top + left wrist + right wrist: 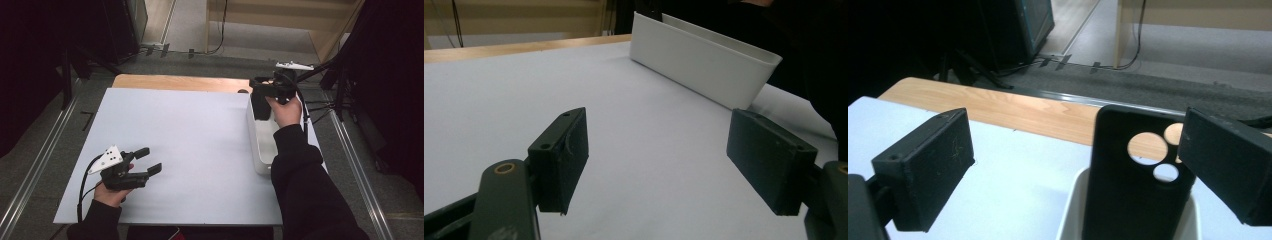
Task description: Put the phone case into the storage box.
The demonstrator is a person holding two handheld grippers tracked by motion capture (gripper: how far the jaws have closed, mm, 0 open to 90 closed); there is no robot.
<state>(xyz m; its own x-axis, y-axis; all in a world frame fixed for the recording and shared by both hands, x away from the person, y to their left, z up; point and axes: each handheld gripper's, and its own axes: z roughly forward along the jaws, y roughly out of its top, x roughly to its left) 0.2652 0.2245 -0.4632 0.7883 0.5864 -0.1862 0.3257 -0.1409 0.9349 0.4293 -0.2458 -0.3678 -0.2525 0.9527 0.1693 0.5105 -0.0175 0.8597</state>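
White sheet covered the worktop point(190, 150); the white bin point(260, 145) sat at its right edge. A black phone case point(1135, 195) stood upright in the bin's far end, apparently placed or about to be lifted; withdrawal or release judged remaining. Right tongs point(267, 92) hovered over it, jaws open either side, touching nothing. Left tongs point(147, 161) rested open and empty. The right gripper view showed the case's camera holes; the high view did not.
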